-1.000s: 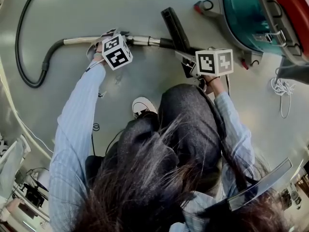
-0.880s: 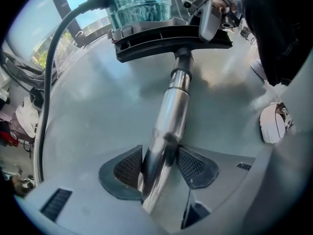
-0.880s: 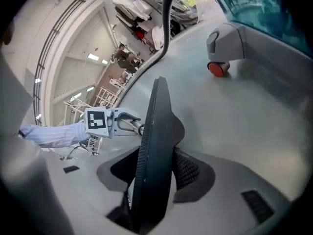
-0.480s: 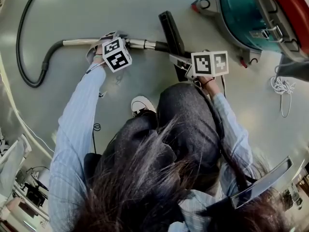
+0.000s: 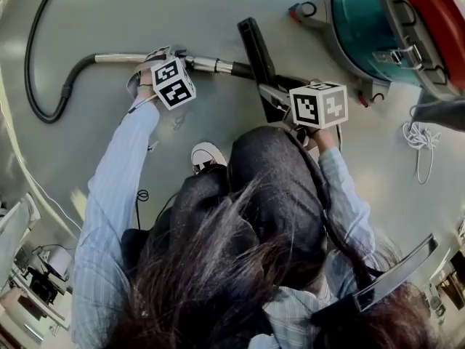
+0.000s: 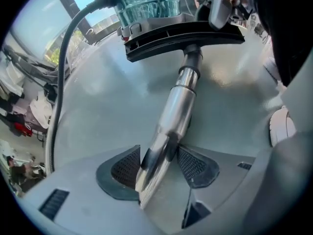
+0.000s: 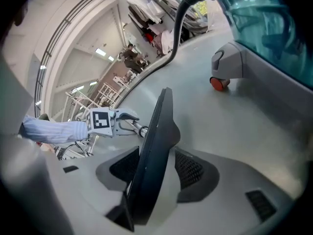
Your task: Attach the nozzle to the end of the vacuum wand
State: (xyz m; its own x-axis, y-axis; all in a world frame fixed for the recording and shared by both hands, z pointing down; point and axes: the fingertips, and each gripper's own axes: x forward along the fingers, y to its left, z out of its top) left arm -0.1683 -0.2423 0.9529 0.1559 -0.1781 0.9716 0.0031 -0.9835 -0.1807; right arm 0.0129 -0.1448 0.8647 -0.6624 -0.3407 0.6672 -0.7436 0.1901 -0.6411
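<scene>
In the left gripper view the shiny metal vacuum wand (image 6: 172, 112) runs out between the pads of my left gripper (image 6: 159, 153), which is shut on it. The wand's far end meets the neck of the black floor nozzle (image 6: 181, 35). In the head view the left gripper (image 5: 156, 58) sits mid-wand, and my right gripper (image 5: 274, 94) is at the nozzle (image 5: 256, 43). In the right gripper view the nozzle (image 7: 152, 146) stands edge-on between the pads of the right gripper (image 7: 156, 161), which grips it; these jaws have just opened a little with the nozzle still between them.
The teal vacuum body (image 5: 378, 27) stands at the upper right, its red wheel (image 7: 218, 82) near the nozzle. The black hose (image 5: 45, 86) loops from the wand's left end. A white cord (image 5: 418, 138) lies at the right. My shoe (image 5: 205, 155) is below the wand.
Both grippers keep their holds and places. The right gripper's marker cube has tilted slightly and sits a little lower in the head view.
</scene>
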